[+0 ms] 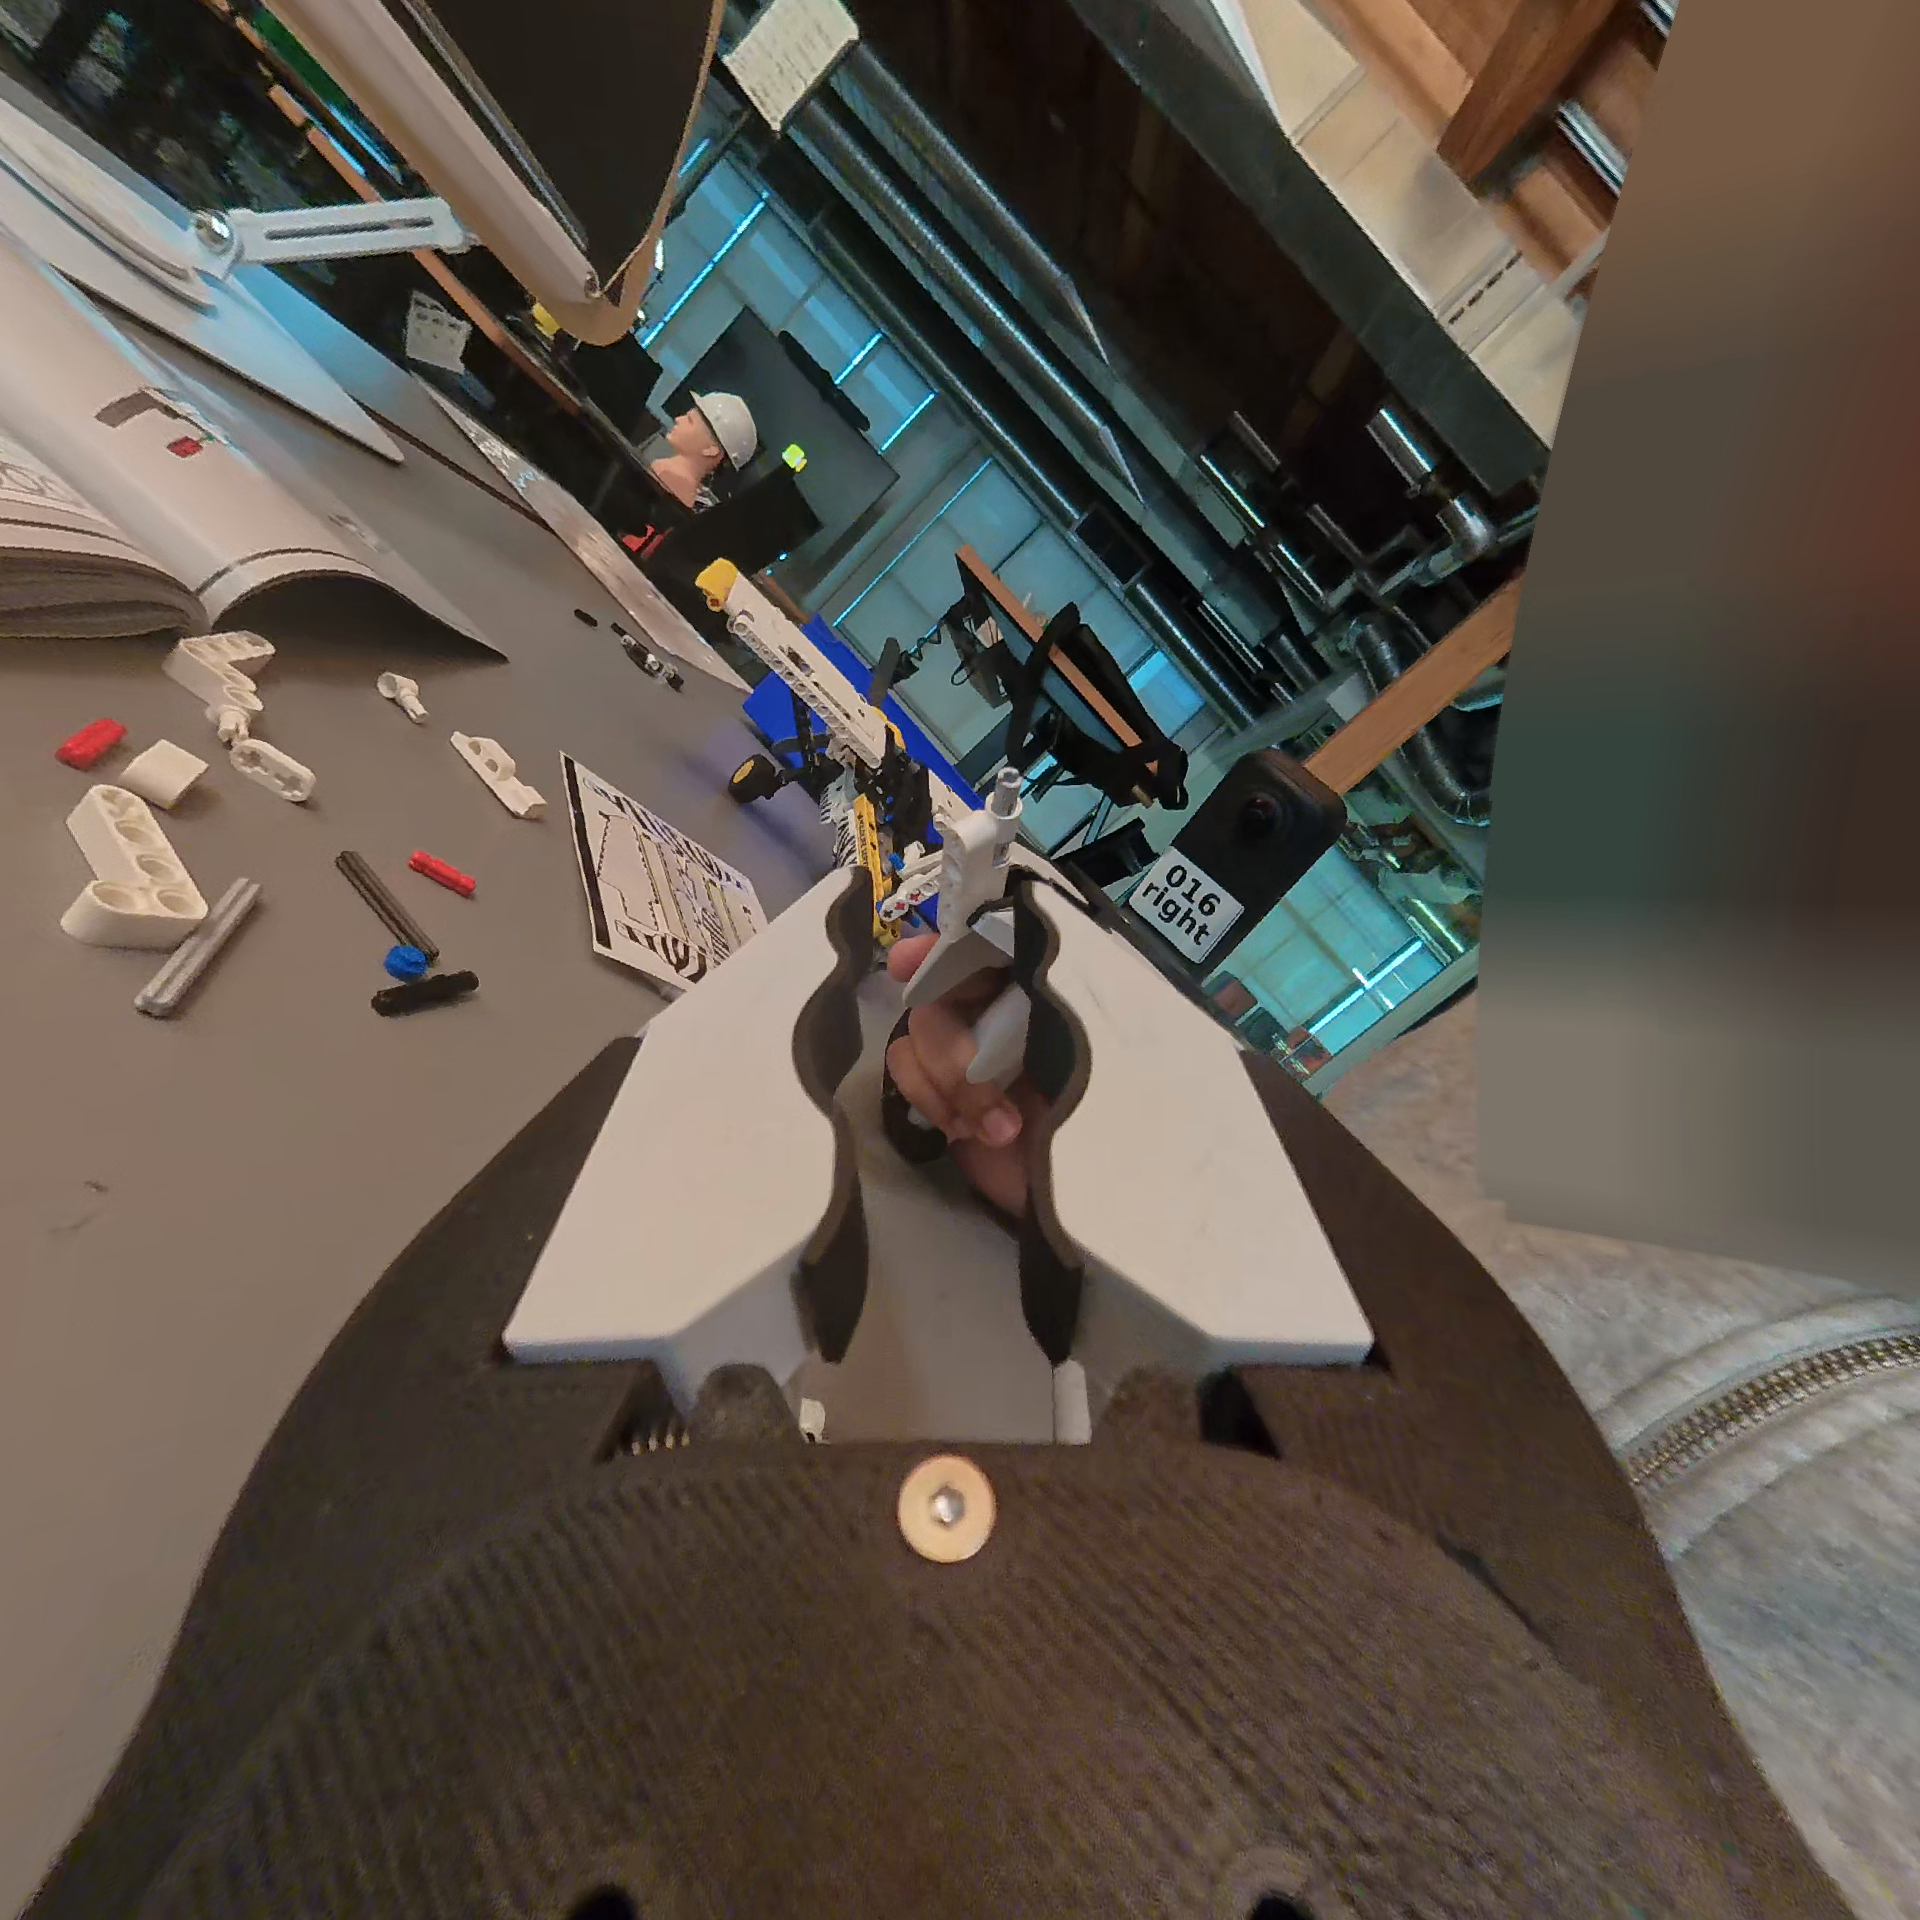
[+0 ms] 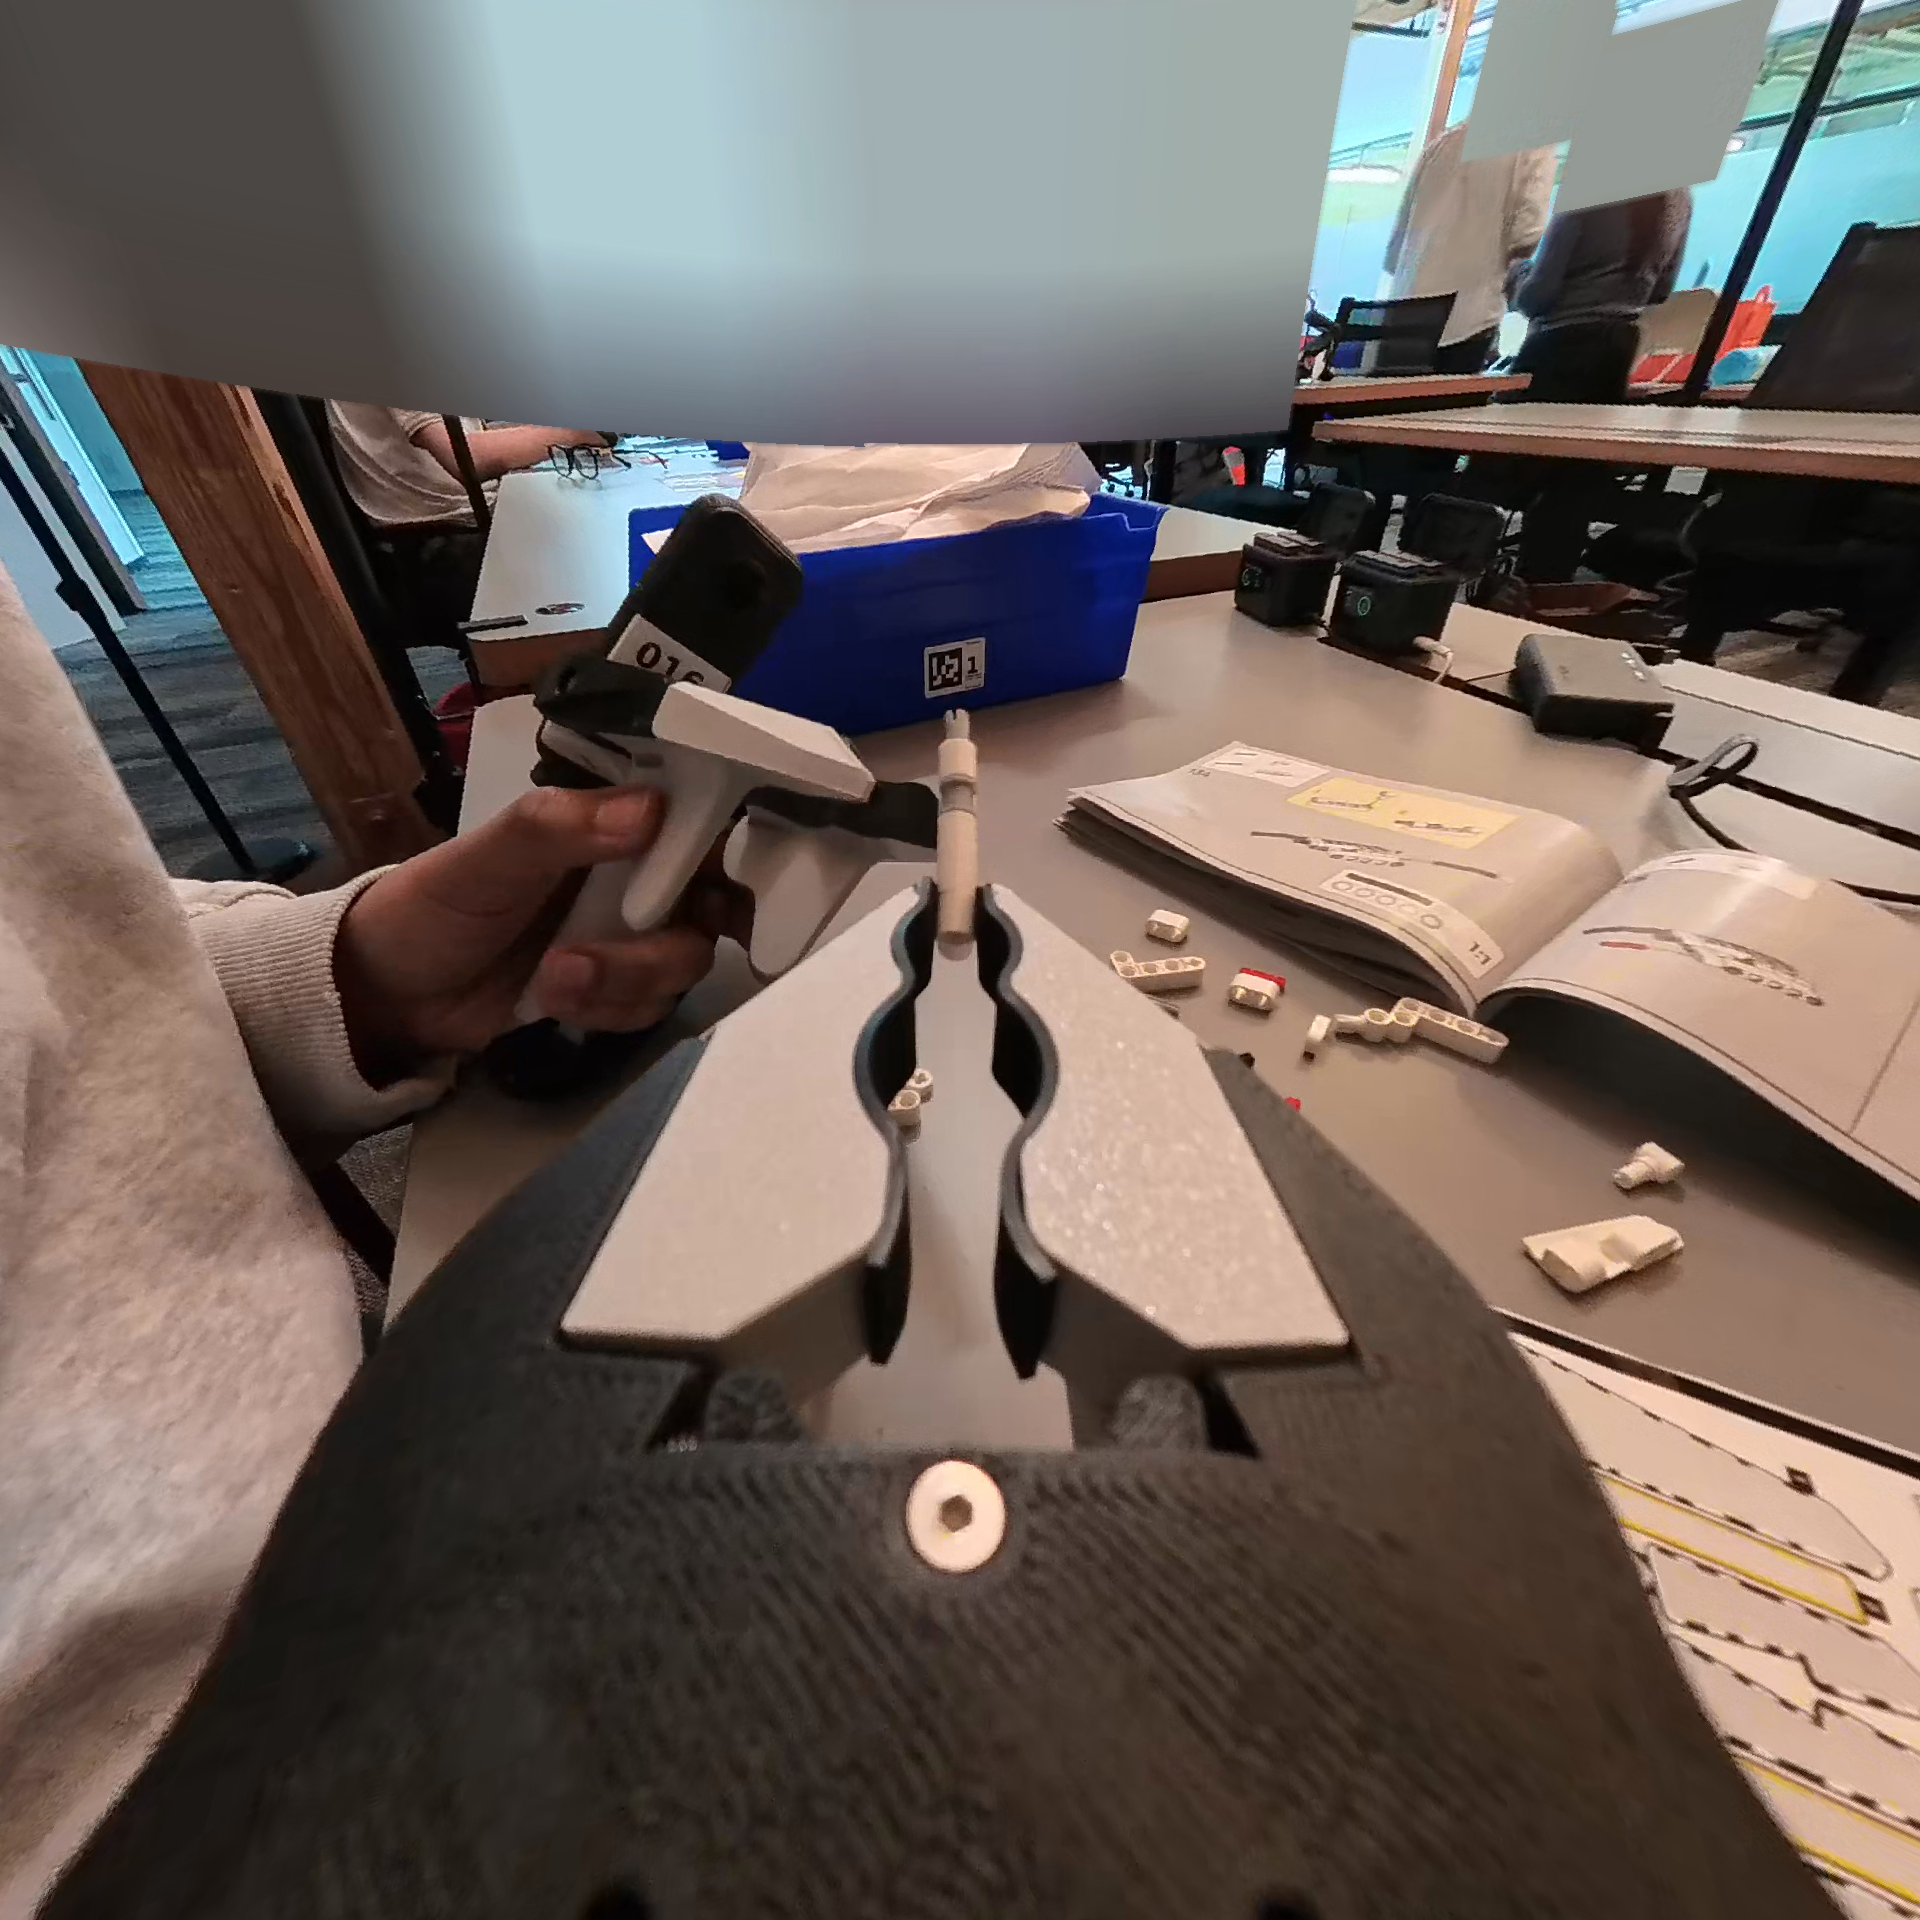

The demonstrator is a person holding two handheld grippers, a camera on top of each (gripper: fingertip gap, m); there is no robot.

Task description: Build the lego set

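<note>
My right gripper (image 2: pixel 954 904) is shut on the bottom of a slim white lego piece (image 2: pixel 956 821) and holds it upright above the table. The piece has a pin on top. My left gripper (image 1: pixel 943 894) is open, held in a hand, with its tips around the same white piece (image 1: pixel 975 857) without clamping it. In the right wrist view it (image 2: pixel 904 810) comes in from the left and reaches the piece. The white and yellow lego model (image 1: pixel 810 686) lies on the table beyond.
Loose parts lie on the grey table (image 1: pixel 312 1143): a white angled beam (image 1: pixel 130 873), a grey axle (image 1: pixel 197 945), a black axle (image 1: pixel 384 904), a red pin (image 1: pixel 442 871). An open instruction book (image 2: pixel 1455 883), a sticker sheet (image 1: pixel 665 883) and a blue bin (image 2: pixel 935 613) are nearby. The tips of both grippers are at nearly the same place.
</note>
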